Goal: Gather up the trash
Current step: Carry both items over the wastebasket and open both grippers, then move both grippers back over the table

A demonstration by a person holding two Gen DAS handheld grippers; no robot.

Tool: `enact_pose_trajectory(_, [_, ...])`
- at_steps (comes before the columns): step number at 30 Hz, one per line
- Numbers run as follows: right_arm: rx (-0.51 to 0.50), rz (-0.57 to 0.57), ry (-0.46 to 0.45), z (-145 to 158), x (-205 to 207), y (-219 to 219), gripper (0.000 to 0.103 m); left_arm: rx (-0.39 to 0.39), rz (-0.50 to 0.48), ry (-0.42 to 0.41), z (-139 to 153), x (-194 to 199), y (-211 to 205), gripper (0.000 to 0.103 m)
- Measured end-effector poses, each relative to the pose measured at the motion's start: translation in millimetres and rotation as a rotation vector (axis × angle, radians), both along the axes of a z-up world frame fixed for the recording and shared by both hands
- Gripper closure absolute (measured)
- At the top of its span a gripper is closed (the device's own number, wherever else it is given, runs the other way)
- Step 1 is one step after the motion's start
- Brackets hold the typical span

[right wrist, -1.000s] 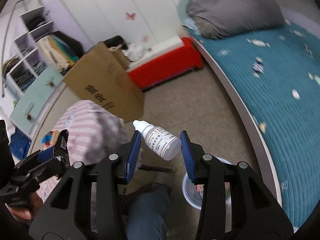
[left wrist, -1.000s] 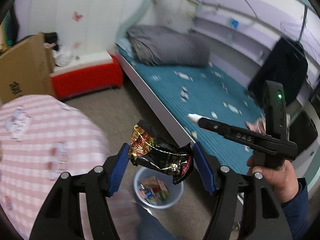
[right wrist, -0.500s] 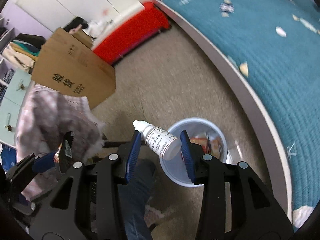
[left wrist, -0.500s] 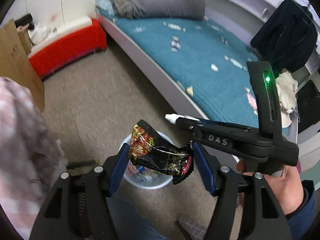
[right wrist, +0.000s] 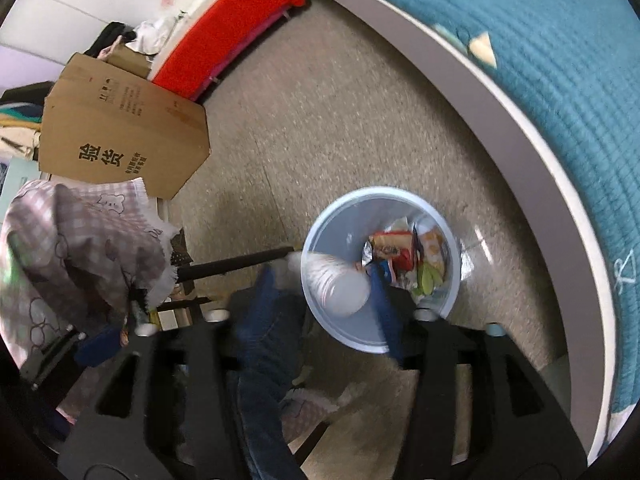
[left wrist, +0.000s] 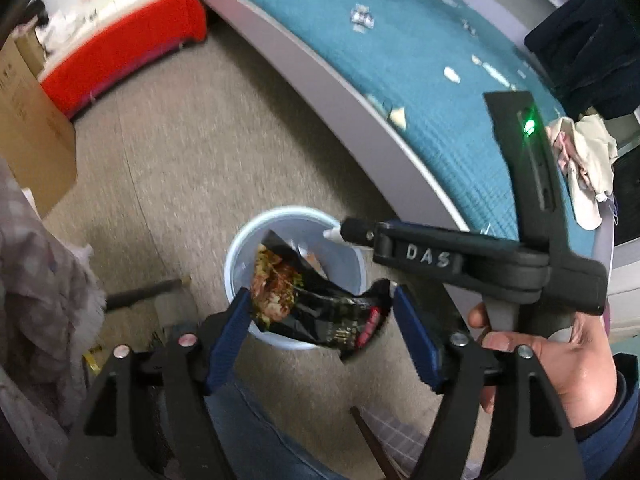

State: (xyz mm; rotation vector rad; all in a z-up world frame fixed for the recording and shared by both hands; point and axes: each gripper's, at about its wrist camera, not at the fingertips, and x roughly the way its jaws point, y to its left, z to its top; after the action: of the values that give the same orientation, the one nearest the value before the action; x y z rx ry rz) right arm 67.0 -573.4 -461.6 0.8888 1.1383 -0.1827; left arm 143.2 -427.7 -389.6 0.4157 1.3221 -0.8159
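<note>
My left gripper (left wrist: 320, 320) is shut on a crumpled black snack wrapper (left wrist: 308, 300) and holds it over the pale blue trash bin (left wrist: 236, 256) on the floor. My right gripper (right wrist: 324, 292) is shut on a small white dropper bottle (right wrist: 340, 288), blurred, over the near side of the same bin (right wrist: 452, 280), which holds several colourful wrappers (right wrist: 404, 252). In the left wrist view the right gripper (left wrist: 440, 256) reaches in from the right, with the bottle's white tip (left wrist: 332, 234) over the bin's rim.
A bed with a teal cover (left wrist: 420, 60) and grey frame (right wrist: 500, 112) curves along the right. A cardboard box (right wrist: 120, 132), a red bench (right wrist: 232, 40) and a pink checked cloth (right wrist: 80, 248) stand on the left. My blue-jeaned leg (right wrist: 264, 360) is below the bin.
Both grippers have tilted down and moved over the bin, each keeping its load. The bin now lies directly under the wrapper and the bottle.
</note>
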Motion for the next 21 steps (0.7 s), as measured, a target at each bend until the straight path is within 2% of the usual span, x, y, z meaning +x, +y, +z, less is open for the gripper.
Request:
enact_pose_trajectory(2, [0.001, -0.018, 0.011, -3, -3, -3, 0.028, 0.021, 0.029, 0.019, -7, 5, 3, 0.021])
enact_pose_trajectory(3, [0.003, -0.030, 0.014, -3, -5, -5, 0.026, 0.021, 0.041, 0.026, -8, 7, 4, 0.020])
enact_pose_trajectory(5, [0.003, -0.059, 0.022, -3, -10, -9, 0.010, 0.027, 0.058, 0.034, -8, 9, 5, 0.018])
enact_pose_trajectory(8, [-0.010, -0.095, 0.032, 1, -17, -14, 0.006, 0.040, 0.083, 0.030, -6, 12, 7, 0.015])
enact_pose_trajectory(12, [-0.047, -0.121, 0.021, 18, -23, -19, 0.006, 0.035, 0.086, -0.001, 10, 9, 6, 0.015])
enact_pose_trajectory(15, [-0.069, -0.130, -0.006, 34, -25, -20, 0.006, 0.001, 0.077, -0.031, 30, 5, 6, 0.015])
enact_pose_trajectory(21, [-0.112, -0.138, -0.078, 77, -23, -15, 0.006, -0.091, 0.085, -0.130, 90, -1, 23, 0.015])
